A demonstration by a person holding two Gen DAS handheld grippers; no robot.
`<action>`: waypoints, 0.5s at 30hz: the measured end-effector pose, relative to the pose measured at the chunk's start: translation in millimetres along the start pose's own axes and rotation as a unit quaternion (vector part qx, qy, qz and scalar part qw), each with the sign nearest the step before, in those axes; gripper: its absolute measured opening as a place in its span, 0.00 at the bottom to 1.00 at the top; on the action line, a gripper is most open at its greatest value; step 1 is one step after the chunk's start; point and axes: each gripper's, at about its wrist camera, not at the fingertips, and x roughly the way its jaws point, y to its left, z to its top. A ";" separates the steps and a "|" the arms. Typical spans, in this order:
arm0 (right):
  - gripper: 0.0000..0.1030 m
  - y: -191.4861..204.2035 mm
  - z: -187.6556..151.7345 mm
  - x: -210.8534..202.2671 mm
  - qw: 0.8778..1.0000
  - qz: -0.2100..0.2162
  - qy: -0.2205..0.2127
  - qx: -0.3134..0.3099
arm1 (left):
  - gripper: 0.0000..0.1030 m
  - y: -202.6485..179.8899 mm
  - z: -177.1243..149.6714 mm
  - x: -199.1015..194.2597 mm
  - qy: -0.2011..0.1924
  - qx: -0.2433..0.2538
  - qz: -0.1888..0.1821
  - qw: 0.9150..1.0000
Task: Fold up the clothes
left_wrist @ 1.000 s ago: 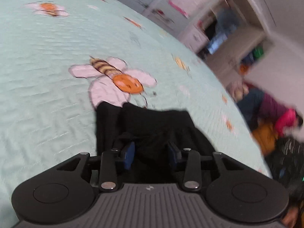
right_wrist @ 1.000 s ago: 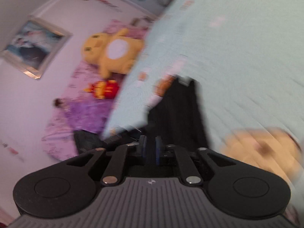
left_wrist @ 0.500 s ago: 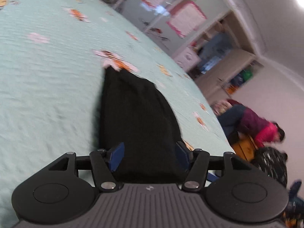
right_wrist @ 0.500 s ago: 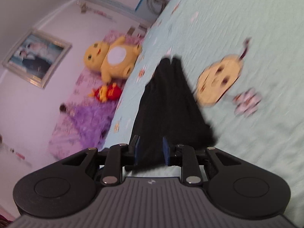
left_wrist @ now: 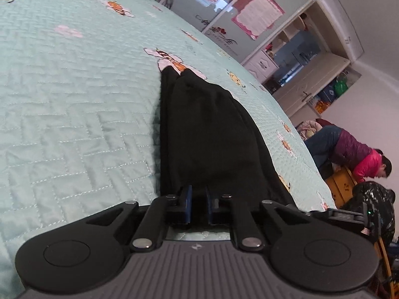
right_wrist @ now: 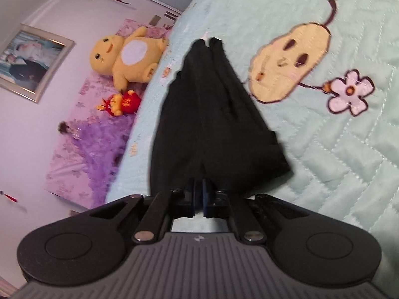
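Note:
A black garment (left_wrist: 207, 129) lies folded into a long narrow strip on the mint quilted bedspread (left_wrist: 74, 99), running away from both cameras. My left gripper (left_wrist: 198, 194) is at its near end; the jaws are closing and the blue pads pinch a fold of the black cloth. In the right wrist view the same garment (right_wrist: 214, 114) fans out from my right gripper (right_wrist: 198, 189). Its jaws are also closing, with black cloth caught between the pads. The far end tapers to two small points.
The bed's edge runs close on the right in the left wrist view, where a person in a pink and maroon jacket (left_wrist: 354, 154) bends over beyond it. A yellow plush toy (right_wrist: 127, 57) and a red toy (right_wrist: 122, 103) sit on a purple cover (right_wrist: 82, 149) past the other edge.
Both grippers drew back along the bed and the garment now lies stretched out long. Each pair of jaws widened half a second ago and has since narrowed onto the cloth's near end.

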 end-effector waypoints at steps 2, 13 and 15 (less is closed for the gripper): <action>0.06 5.9 4.1 -4.9 1.000 0.019 -0.012 0.000 | 0.15 -16.7 1.2 -10.4 -0.025 0.032 0.011 0.999; 0.00 -27.1 25.1 3.0 0.995 -0.026 -0.073 0.058 | 0.04 -4.5 1.3 39.4 -0.019 0.033 -0.003 0.999; 0.00 -35.4 25.6 2.4 0.993 -0.027 -0.083 0.074 | 0.04 -1.0 3.7 37.9 -0.013 0.025 -0.005 1.000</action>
